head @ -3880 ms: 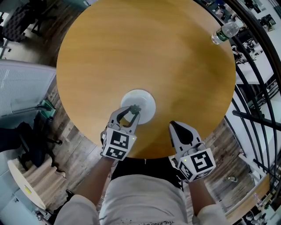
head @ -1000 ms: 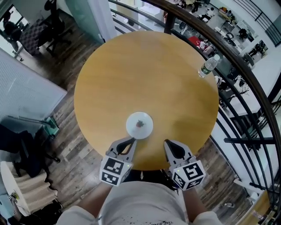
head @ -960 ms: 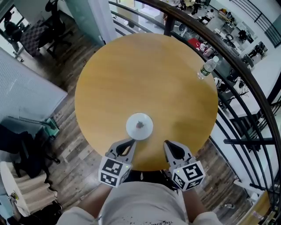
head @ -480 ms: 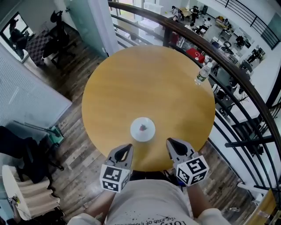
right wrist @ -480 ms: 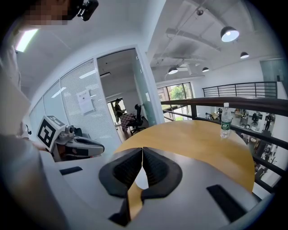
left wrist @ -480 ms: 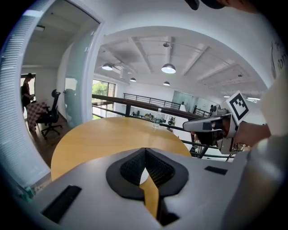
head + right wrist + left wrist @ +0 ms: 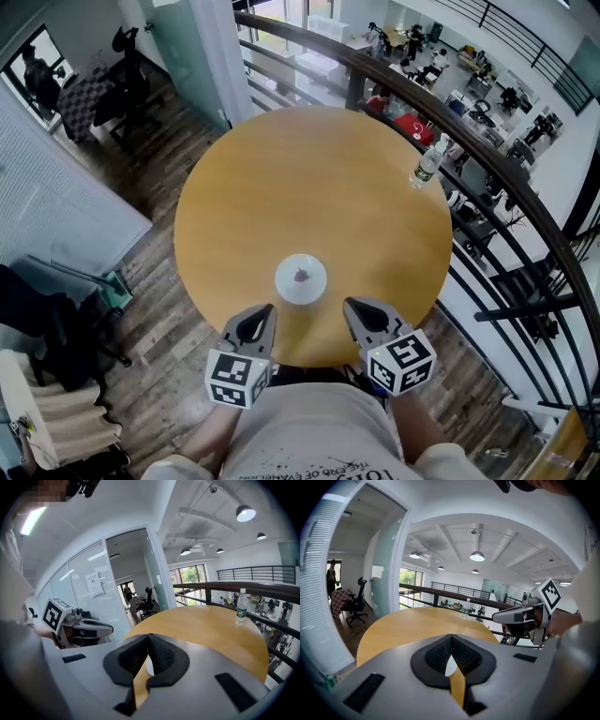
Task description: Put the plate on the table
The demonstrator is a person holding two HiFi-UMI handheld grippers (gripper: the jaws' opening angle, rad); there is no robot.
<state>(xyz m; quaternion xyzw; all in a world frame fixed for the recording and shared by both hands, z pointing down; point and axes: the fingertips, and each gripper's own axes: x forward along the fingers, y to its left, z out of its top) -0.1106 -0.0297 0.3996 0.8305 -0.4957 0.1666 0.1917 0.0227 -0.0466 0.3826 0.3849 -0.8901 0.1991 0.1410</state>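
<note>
A small white plate (image 7: 301, 279) with a tiny red item at its centre lies flat on the round wooden table (image 7: 309, 187), near the front edge. Both grippers hover just short of that edge, apart from the plate. My left gripper (image 7: 263, 311) is shut and holds nothing; my right gripper (image 7: 351, 307) is shut and empty too. In the left gripper view the left gripper (image 7: 451, 637) has its pads meeting, with a sliver of plate (image 7: 450, 666) showing beyond them. The right gripper view shows the right gripper (image 7: 149, 636) with pads together the same way.
A water bottle (image 7: 427, 164) stands at the table's far right rim. A dark curved railing (image 7: 487, 159) runs behind and to the right of the table. An office chair (image 7: 131, 89) stands at the far left, glass partitions beside it.
The plate, earlier gripped by my left gripper, now lies free on the table. Both grippers have drawn back toward the person, and the head camera has risen.
</note>
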